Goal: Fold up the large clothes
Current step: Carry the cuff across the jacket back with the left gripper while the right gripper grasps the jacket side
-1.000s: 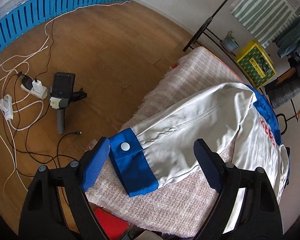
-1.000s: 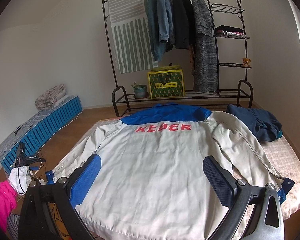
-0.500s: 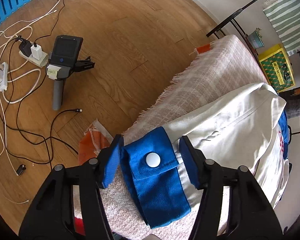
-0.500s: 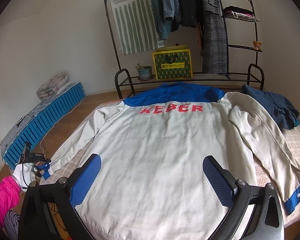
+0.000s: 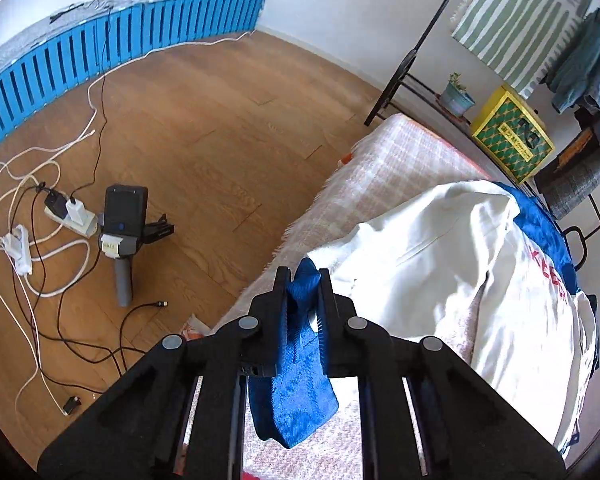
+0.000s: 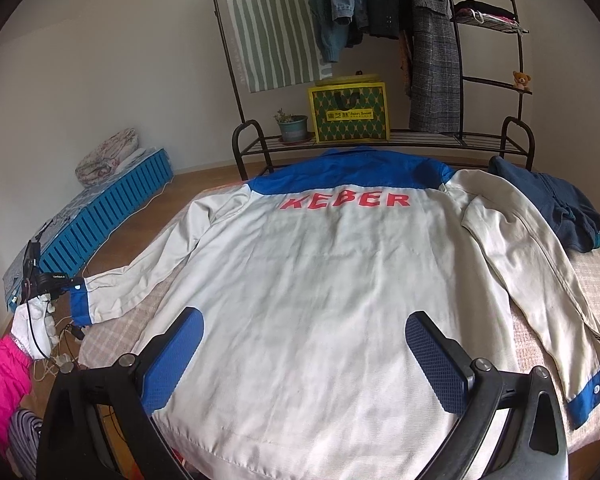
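Two grippers are at work over a big white and blue jacket (image 6: 320, 280) that lies back-up on a bed (image 5: 384, 168). The left gripper (image 5: 303, 292) is closing its fingers on the blue cuff (image 5: 296, 384), and the sleeve looks lifted a little, though that is hard to tell. The right gripper (image 6: 300, 344) hangs above the jacket's lower half with its fingers wide and nothing between them.

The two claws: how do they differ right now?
The left claw is closing, its pads pinching the jacket's blue cuff; the right claw stands wide open, holding nothing. The left is at the sleeve end; the right hovers over the jacket's white back. Both have blue pads.
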Tool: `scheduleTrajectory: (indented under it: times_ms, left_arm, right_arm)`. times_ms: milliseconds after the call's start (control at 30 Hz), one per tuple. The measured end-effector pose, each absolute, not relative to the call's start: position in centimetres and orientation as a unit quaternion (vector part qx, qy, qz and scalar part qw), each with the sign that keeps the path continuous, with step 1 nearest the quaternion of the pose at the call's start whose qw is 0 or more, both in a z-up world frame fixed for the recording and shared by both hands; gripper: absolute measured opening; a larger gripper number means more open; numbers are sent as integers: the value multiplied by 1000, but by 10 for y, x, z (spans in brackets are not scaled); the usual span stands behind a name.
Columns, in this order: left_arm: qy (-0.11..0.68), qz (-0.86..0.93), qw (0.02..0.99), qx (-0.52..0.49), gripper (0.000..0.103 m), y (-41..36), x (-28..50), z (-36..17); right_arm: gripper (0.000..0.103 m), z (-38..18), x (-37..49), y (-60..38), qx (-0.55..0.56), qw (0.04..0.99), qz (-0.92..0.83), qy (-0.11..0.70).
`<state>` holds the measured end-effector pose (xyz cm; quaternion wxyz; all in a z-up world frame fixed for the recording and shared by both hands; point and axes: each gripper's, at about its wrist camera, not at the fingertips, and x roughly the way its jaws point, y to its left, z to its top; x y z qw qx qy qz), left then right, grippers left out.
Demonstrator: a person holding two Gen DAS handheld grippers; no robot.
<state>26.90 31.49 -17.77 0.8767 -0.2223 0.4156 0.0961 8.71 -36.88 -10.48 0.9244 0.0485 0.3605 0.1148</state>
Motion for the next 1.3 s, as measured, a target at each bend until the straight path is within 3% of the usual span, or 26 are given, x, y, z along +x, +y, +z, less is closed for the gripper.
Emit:
scheduleTrajectory:
  times_ms: [133,333,433,567,700,1033,1167,1300]
  left_arm:
    - [348,38,917,-191,9,272,248,-118]
    - [283,-87,949,-111,9,176,205,-62]
    - [282,-153,944,-82,9,129,189,-58]
    - [304,-215,926,-65,9,86,177,-67]
    - [331,-245,908,-76,8,71,166,-79]
    - [355,-274,889,-90,8,78,140,-96]
    - [356,-282,887,-82,8,79,134,-97]
    - [364,-290,882,-77,8,77,133,-101]
  right_arm:
    - [94,-109,95,-363,62,910,142,383]
    - [76,-109,119,-358,93,884,194,415]
    - [69,-104,142,-351,86,877,212,423]
    - [51,-101,184,-339,104,862,236,436]
    - [43,-104,235,-317,130,847,254,448]
    - [43,-156,346,-215,188,797,295,492]
    - [63,-191,383,-194,218,786,271,511]
    - [63,-223,414,-182,261,770,259,522]
